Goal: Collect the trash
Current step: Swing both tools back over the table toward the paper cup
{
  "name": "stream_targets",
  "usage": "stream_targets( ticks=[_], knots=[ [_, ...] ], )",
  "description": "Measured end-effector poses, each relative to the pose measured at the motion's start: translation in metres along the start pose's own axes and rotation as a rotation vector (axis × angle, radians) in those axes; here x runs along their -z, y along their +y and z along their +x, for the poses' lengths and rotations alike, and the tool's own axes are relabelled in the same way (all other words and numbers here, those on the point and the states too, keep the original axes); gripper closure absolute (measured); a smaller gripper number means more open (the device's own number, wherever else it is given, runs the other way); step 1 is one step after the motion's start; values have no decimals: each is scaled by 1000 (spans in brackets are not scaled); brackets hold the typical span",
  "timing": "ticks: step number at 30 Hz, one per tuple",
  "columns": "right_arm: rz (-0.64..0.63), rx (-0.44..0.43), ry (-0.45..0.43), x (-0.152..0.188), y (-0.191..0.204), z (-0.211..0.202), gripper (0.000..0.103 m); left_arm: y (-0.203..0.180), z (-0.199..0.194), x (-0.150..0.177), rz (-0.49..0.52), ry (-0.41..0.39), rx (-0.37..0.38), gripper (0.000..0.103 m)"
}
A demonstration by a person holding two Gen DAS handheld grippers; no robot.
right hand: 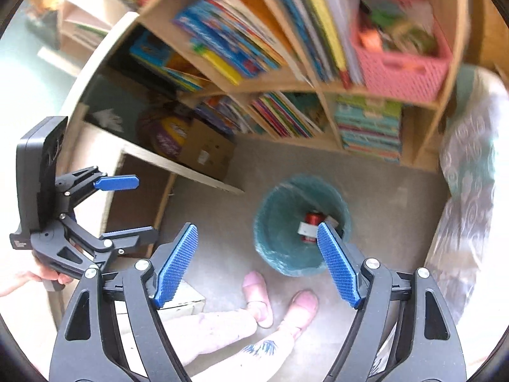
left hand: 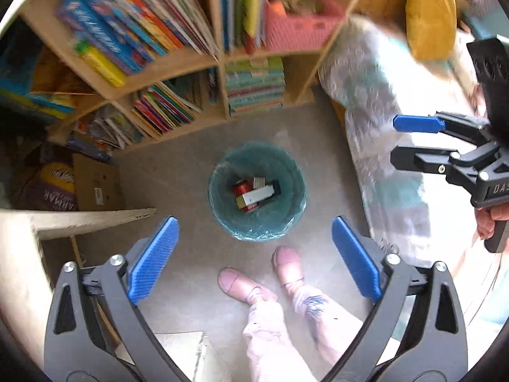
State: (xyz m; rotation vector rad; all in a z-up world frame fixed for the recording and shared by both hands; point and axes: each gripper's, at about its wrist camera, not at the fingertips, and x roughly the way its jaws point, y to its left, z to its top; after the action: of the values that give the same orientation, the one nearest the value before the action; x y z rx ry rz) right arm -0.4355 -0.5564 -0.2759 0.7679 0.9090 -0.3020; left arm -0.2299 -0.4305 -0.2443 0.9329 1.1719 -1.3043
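Note:
A round bin with a teal liner (left hand: 222,191) stands on the grey floor below both grippers; it also shows in the right wrist view (right hand: 273,238). Inside lie a red can (left hand: 240,187), a white box (left hand: 257,194) and other small packages. My left gripper (left hand: 254,254) is open and empty, high above the floor just in front of the bin. My right gripper (right hand: 257,264) is open and empty, also high above the bin. Each gripper shows in the other's view: the right one (left hand: 400,141), the left one (right hand: 140,207).
A wooden bookshelf (left hand: 219,60) full of books and a pink basket (left hand: 299,28) stands behind the bin. A cardboard box (left hand: 95,184) sits at the left. A patterned bedcover (left hand: 375,102) hangs at the right. The person's pink shoes (left hand: 264,273) stand before the bin.

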Motion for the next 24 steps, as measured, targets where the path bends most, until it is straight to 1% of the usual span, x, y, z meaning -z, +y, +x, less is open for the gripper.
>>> stream_targets(
  ticks=[4,6,9,13,14,19,24],
  knots=[
    [-106,-23,-24,-21,41,-27,23,12,-48,9,-51,-46,-43,8],
    [-168,-41,-34,-34,65,-39,20,20,-77,15,-76,-95,-74,7],
    [-246,-64,-45,-53,96,-52,20,36,-118,26,-124,-176,-120,7],
    [-368,-104,-61,-80,144,-66,20,60,-165,41,-192,-228,-199,7],
    [-400,-116,-64,-85,157,-69,19,66,-174,45,-206,-240,-209,7],
    [-544,-172,-72,-105,222,-72,19,93,-219,68,-298,-292,-289,7],
    [-683,-223,-45,-111,283,-60,18,125,-253,103,-403,-317,-366,7]
  ],
)
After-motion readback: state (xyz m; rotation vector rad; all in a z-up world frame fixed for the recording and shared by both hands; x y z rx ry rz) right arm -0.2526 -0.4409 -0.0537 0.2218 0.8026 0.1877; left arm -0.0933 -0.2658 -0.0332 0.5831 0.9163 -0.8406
